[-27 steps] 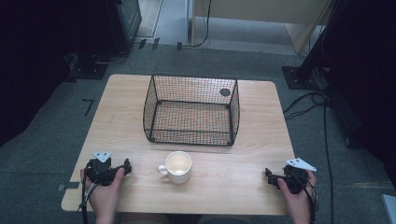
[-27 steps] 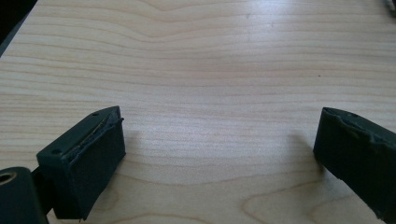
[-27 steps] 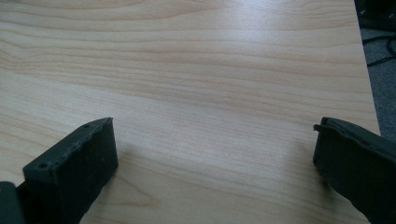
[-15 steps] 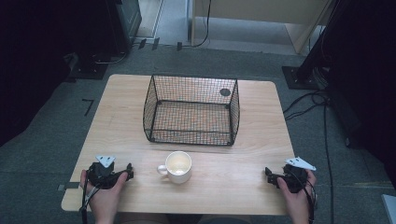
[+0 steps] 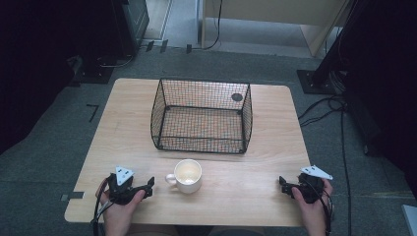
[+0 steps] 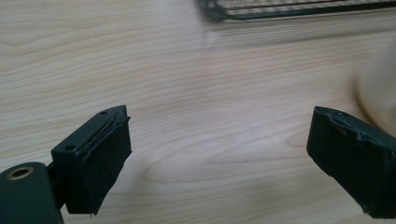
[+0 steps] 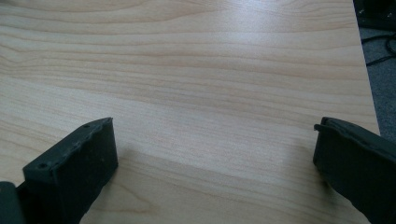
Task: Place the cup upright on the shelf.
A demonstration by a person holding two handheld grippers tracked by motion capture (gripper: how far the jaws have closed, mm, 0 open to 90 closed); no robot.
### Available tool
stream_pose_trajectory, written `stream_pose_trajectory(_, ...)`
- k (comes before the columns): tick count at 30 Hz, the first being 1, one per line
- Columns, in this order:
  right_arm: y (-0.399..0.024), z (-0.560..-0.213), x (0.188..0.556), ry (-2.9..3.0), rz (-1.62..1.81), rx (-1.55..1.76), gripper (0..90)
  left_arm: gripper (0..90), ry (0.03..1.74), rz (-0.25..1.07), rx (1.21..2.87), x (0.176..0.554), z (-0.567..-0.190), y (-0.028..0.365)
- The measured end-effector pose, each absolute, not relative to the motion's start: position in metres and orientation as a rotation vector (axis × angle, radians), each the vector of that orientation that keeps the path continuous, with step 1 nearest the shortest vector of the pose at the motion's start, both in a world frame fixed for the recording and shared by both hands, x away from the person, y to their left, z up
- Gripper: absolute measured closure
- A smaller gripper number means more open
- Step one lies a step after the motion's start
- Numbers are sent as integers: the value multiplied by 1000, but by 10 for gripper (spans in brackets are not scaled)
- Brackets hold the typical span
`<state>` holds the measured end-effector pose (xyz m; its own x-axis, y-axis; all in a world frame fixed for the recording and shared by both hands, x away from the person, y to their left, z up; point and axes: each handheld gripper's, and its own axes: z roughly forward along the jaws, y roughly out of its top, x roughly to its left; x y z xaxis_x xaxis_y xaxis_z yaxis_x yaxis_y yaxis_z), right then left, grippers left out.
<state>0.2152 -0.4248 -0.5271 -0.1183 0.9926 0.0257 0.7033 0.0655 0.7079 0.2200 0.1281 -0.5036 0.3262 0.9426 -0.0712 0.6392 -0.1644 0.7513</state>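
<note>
Left gripper [image 5: 147, 185] rests low on the bench [image 5: 255, 196], jaws spread wide with nothing between them; right gripper [image 5: 284, 183] likewise wide and empty, well apart at the far side. Just beside my left gripper stands the mug [image 5: 187, 175], upright, mouth up, near the bench's front edge and in front of the wire basket [image 5: 201, 118]. Handle points toward the left gripper. I judge it ceramic: rigid, glazed, slippery, chippable, moderately heavy. Best hold: pinch across the wall at the rim, or the handle.

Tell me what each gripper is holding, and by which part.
Nothing is held: the left gripper and right gripper have open, empty jaws; the mug stands untouched.
</note>
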Motion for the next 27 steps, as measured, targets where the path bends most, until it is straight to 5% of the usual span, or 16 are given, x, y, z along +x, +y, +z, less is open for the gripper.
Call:
stream_pose_trajectory(15, -425, -527, 215, 1876, 804, 1683, 0, 180, 1180, 405, 1980, 211, -501, 98)
stream_pose_trajectory(27, -425, -527, 215, 1876, 804, 1683, 0, 470, 1101, 411, 2001, 213, -501, 83)
